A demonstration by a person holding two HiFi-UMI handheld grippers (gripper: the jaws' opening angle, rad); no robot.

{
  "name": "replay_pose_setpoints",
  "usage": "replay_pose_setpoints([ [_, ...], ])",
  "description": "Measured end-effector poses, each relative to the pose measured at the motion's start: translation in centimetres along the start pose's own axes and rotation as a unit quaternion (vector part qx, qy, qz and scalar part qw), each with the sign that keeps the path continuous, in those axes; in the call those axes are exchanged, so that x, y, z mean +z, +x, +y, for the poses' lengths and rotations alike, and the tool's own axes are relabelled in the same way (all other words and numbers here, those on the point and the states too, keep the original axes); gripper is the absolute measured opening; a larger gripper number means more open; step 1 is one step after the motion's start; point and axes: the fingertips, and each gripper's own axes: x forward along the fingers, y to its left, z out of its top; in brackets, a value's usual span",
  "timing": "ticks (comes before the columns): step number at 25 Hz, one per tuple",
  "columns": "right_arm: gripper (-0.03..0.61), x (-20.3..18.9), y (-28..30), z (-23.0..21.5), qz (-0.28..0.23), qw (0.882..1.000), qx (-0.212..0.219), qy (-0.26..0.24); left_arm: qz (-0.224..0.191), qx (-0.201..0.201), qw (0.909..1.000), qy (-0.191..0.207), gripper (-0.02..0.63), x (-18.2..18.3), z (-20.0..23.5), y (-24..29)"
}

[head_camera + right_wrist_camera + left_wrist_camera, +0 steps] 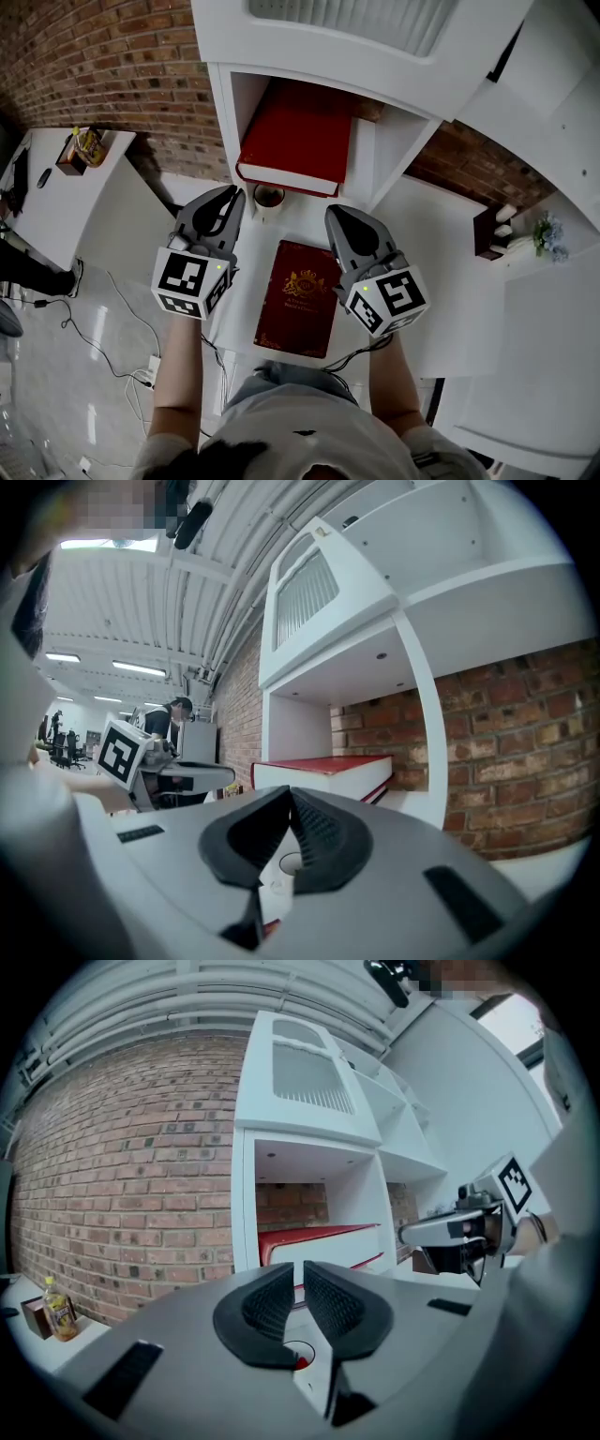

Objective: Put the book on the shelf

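Note:
A dark red book (298, 298) with a gold crest lies flat on the white table (422, 216), between my two grippers. A larger bright red book (295, 141) lies flat inside the white shelf's (389, 141) lower compartment; it also shows as the red book (319, 1238) in the left gripper view and the red book (323, 771) in the right gripper view. My left gripper (228, 195) hovers left of the dark book, its jaws drawn together with nothing between them (300, 1274). My right gripper (335, 214) hovers at the book's right, tips touching, empty (289, 794). Both point at the shelf.
A small round cup (268, 198) stands on the table just before the shelf opening. A brick wall backs the shelf. A side table at the left carries a yellow bottle (84, 145). A small rack with white items (502, 230) sits at the right. Cables run over the floor.

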Motion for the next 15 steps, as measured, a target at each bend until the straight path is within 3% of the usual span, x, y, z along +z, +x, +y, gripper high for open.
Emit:
replay_pose_setpoints([
  [15, 0.009, 0.7, -3.2, 5.3, -0.003, 1.0, 0.024, -0.007, 0.001, -0.085, 0.9961, -0.024, 0.012, -0.2, -5.8, -3.3],
])
